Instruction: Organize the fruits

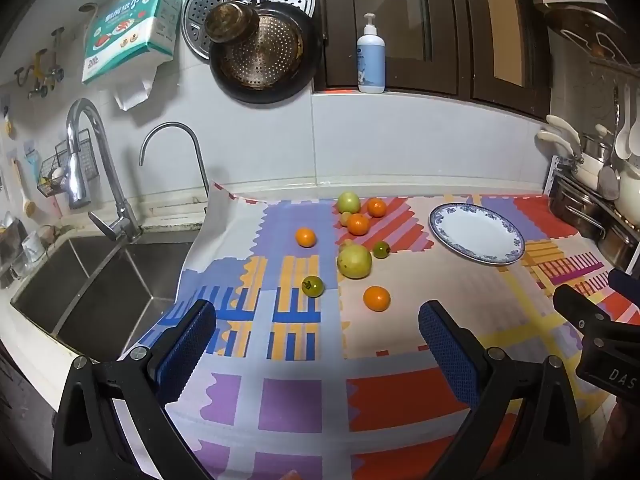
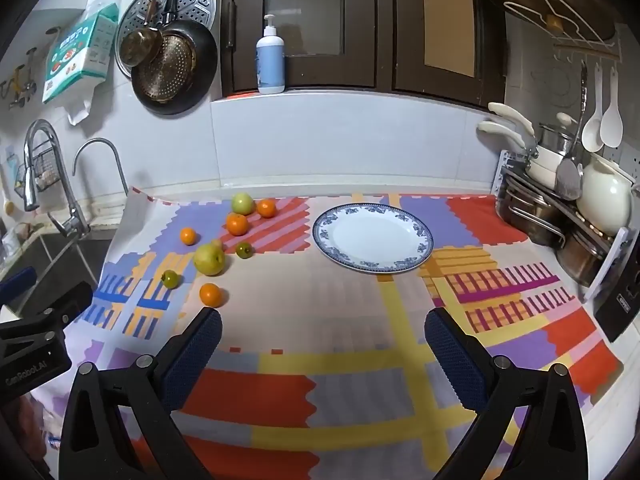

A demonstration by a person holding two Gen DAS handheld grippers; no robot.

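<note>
We hold both grippers low over the patterned mat (image 2: 344,320), jaws spread wide and holding nothing, because no fruit is picked yet. The left gripper (image 1: 318,332) faces the scattered fruit: the nearest orange (image 1: 376,298) lies just beyond its right finger, a small green tomato (image 1: 312,286) ahead between the fingers, and the large green guava (image 1: 354,261) farther on. More oranges and a second guava (image 1: 348,202) cluster at the far side. The right gripper (image 2: 323,330) points toward the empty blue-rimmed plate (image 2: 424,256), which lies to the right of the fruit and well apart from it (presumably where the fruit belongs). From the right gripper, the fruit lies far-left.
</note>
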